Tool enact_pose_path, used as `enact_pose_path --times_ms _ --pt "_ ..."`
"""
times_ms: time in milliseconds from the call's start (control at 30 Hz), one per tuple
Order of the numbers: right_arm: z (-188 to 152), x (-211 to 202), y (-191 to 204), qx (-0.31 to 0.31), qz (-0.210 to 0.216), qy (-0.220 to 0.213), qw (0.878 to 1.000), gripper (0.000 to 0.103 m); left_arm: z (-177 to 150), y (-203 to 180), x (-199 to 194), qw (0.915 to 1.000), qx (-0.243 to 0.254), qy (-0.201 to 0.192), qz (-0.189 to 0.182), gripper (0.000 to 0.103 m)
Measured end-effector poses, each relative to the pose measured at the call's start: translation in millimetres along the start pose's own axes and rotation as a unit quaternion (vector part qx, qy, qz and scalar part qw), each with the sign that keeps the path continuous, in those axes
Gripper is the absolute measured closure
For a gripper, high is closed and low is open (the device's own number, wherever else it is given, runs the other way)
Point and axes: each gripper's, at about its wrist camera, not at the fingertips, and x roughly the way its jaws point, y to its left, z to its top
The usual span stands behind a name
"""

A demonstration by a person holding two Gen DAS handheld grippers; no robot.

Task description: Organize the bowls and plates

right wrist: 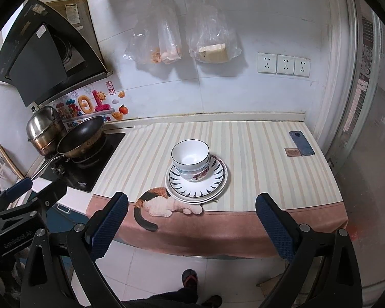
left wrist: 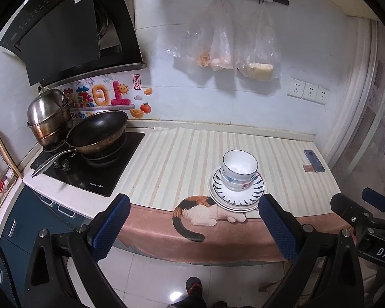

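Note:
A stack of white bowls (left wrist: 240,169) (right wrist: 191,160) sits on a stack of plates (left wrist: 254,192) (right wrist: 213,182), the top plate rimmed with dark blue dashes. The stack stands near the front edge of the striped cloth on the counter (left wrist: 172,159) (right wrist: 256,159). My left gripper (left wrist: 193,214) is open and empty, held back over the floor in front of the counter. My right gripper (right wrist: 192,211) is open and empty too, at about the same distance. Each gripper shows at the edge of the other's view.
A black wok (left wrist: 97,131) (right wrist: 80,133) and a steel lidded pot (left wrist: 48,115) (right wrist: 45,128) sit on the stove at left. A phone (left wrist: 314,161) (right wrist: 301,143) and a small card lie at the counter's right back. Plastic bags (left wrist: 223,48) hang on the wall. My foot is on the floor below.

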Motion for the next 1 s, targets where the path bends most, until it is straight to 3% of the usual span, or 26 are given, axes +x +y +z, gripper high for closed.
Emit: enact_pose_path --times_ms 1000 --pt "13 19 -16 -0.004 -0.001 0.004 1.0 0.001 3 -5 3 0.9999 -0.006 -0.002 0.011 0.001"
